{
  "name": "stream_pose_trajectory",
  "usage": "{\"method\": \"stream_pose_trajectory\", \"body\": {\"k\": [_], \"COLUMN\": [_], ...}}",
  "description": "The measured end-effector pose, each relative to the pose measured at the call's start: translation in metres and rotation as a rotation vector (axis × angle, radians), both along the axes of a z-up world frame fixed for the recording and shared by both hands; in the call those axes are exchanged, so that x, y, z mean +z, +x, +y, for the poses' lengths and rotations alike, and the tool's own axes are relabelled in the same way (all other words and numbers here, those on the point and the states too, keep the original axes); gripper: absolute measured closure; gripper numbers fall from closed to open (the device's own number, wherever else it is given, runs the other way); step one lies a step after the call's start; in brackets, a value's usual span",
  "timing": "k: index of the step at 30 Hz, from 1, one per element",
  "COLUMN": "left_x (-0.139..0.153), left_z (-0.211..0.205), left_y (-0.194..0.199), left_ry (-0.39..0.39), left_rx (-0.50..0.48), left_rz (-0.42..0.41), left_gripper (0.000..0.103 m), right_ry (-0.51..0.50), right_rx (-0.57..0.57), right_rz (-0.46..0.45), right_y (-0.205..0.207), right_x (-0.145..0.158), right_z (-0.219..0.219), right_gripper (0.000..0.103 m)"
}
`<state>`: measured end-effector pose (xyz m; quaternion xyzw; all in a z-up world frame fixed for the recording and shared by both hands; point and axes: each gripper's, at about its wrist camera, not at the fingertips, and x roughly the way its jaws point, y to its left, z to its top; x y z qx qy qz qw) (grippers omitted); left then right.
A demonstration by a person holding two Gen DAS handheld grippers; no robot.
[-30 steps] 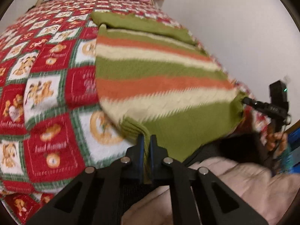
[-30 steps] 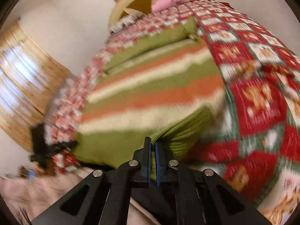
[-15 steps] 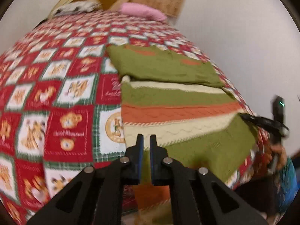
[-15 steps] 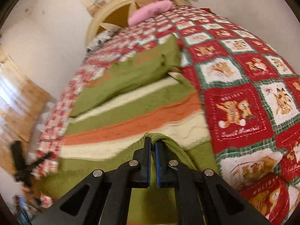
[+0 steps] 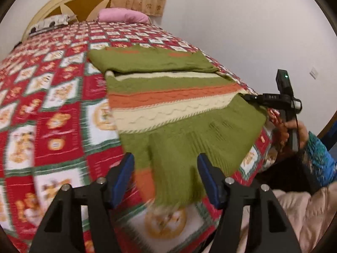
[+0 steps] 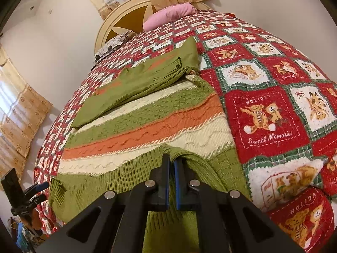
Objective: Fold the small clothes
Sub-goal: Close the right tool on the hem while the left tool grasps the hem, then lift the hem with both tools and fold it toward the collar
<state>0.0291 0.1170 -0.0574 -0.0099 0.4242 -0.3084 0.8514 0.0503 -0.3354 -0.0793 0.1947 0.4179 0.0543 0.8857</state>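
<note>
A knitted sweater (image 5: 168, 105) with green, orange and cream stripes lies on the bed, its green hem folded up over the lower stripes and its sleeves folded across the top. My left gripper (image 5: 166, 166) is open and empty just above the folded hem. My right gripper (image 6: 171, 168) is shut on the green hem of the sweater (image 6: 147, 130), holding it over the cream stripe. The right gripper also shows in the left wrist view (image 5: 252, 99) at the sweater's right edge. The left gripper shows in the right wrist view (image 6: 40, 189), far left.
The bed carries a red, white and green holiday quilt (image 5: 52, 116) with bear pictures. A pink pillow (image 5: 124, 15) and a cream headboard (image 5: 80, 0) are at the far end. A white wall (image 5: 242, 31) runs along the bed's right side. Curtains (image 6: 21, 113) hang at left.
Both grippers carried the green hem up and forward over the sweater. The left gripper has opened and let go of the hem. The right gripper stays shut on it.
</note>
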Motion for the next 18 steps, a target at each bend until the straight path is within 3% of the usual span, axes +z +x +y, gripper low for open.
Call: {"method": "stream_pose_trajectory", "body": {"k": [2, 5, 8, 10, 11, 13, 14, 16, 18], "left_x": [-0.009, -0.017, -0.017, -0.019, -0.020, -0.023, -0.023, -0.021, -0.021], "left_z": [-0.011, -0.018, -0.013, -0.003, 0.001, 0.001, -0.002, -0.006, -0.007], "left_y": [0.004, -0.001, -0.006, -0.004, -0.003, -0.002, -0.002, -0.003, -0.002], "left_ry": [0.004, 0.004, 0.000, -0.053, -0.086, -0.101, -0.088, -0.060, -0.063], "left_rx": [-0.011, -0.025, -0.007, 0.024, 0.034, 0.036, 0.031, 0.023, 0.010], "left_rz": [0.013, 0.011, -0.018, 0.004, 0.016, 0.024, 0.018, 0.005, 0.013], "left_gripper": [0.045, 0.070, 0.094, 0.094, 0.095, 0.095, 0.094, 0.092, 0.084], "right_ry": [-0.014, -0.022, 0.035, 0.142, 0.178, 0.155, 0.132, 0.048, -0.041], "right_rx": [-0.001, -0.006, 0.004, -0.002, -0.020, -0.082, -0.101, -0.097, -0.034], "right_rz": [-0.002, -0.010, -0.036, -0.134, -0.190, -0.242, -0.248, -0.246, -0.200], "right_y": [-0.001, -0.002, -0.005, -0.017, -0.026, -0.040, -0.043, -0.050, -0.049], "right_x": [0.001, 0.002, 0.007, 0.021, 0.030, 0.045, 0.049, 0.056, 0.054], "right_z": [0.003, 0.004, 0.000, -0.012, -0.021, -0.034, -0.037, -0.039, -0.029], "right_gripper": [0.099, 0.099, 0.099, 0.098, 0.092, 0.060, 0.039, 0.037, 0.037]}}
